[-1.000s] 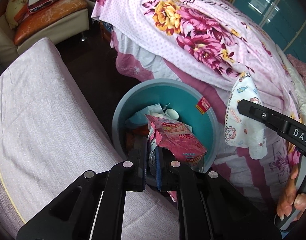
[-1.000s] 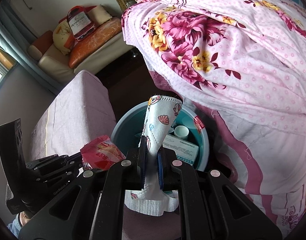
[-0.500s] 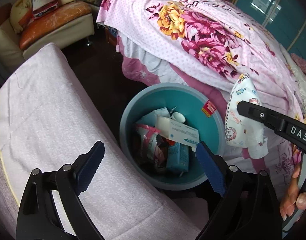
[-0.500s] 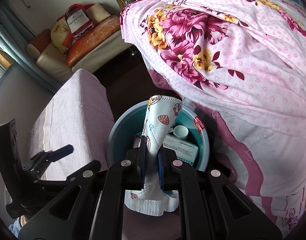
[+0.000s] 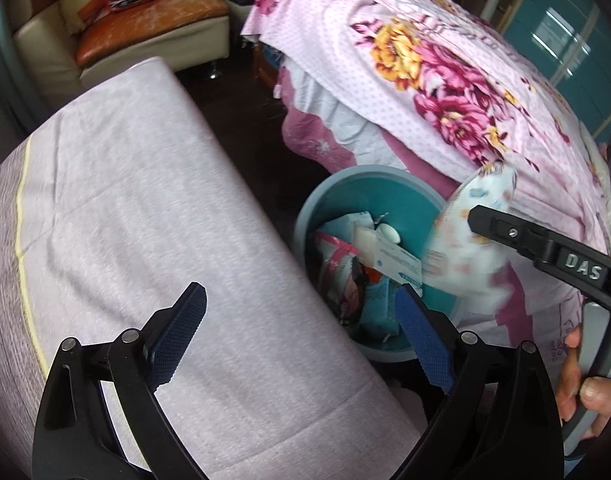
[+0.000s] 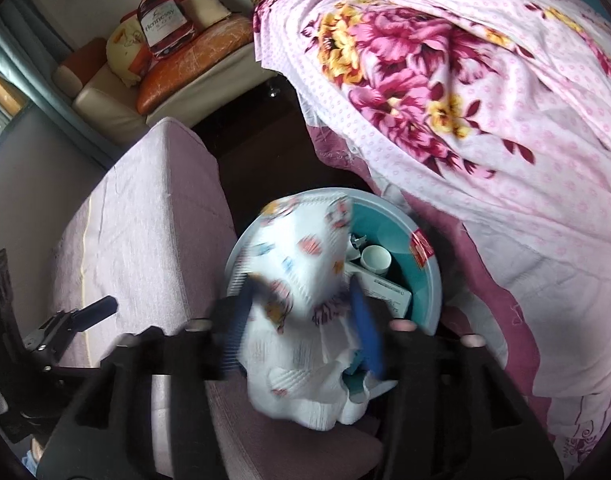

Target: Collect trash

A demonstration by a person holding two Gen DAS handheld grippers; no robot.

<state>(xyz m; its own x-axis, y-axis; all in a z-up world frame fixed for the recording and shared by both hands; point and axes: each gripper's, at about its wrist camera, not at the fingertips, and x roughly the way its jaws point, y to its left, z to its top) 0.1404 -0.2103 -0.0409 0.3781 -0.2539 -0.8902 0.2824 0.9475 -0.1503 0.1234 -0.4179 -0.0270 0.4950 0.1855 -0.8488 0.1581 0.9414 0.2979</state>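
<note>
A round teal bin (image 5: 409, 196) (image 6: 419, 284) stands on the dark floor between a lilac cushion and the bed. It holds a pink snack packet (image 5: 337, 264), a white box (image 5: 393, 260) (image 6: 387, 292) and a small white cup (image 6: 375, 258). My left gripper (image 5: 301, 340) is open and empty over the cushion edge, left of the bin. My right gripper (image 6: 301, 320) has its jaws spread, and a white printed face mask (image 6: 301, 272) (image 5: 461, 240) hangs loose and blurred between them above the bin.
The lilac cushion (image 5: 125, 220) (image 6: 145, 216) lies to the left of the bin. The bed with a pink floral cover (image 5: 445, 88) (image 6: 485, 80) is to the right. A cream sofa with an orange cushion (image 5: 153, 16) (image 6: 193, 60) stands at the back.
My left gripper opened, dropped the pink snack packet into the bin and drew back left. My right gripper has just opened around the face mask, which is slipping down.
</note>
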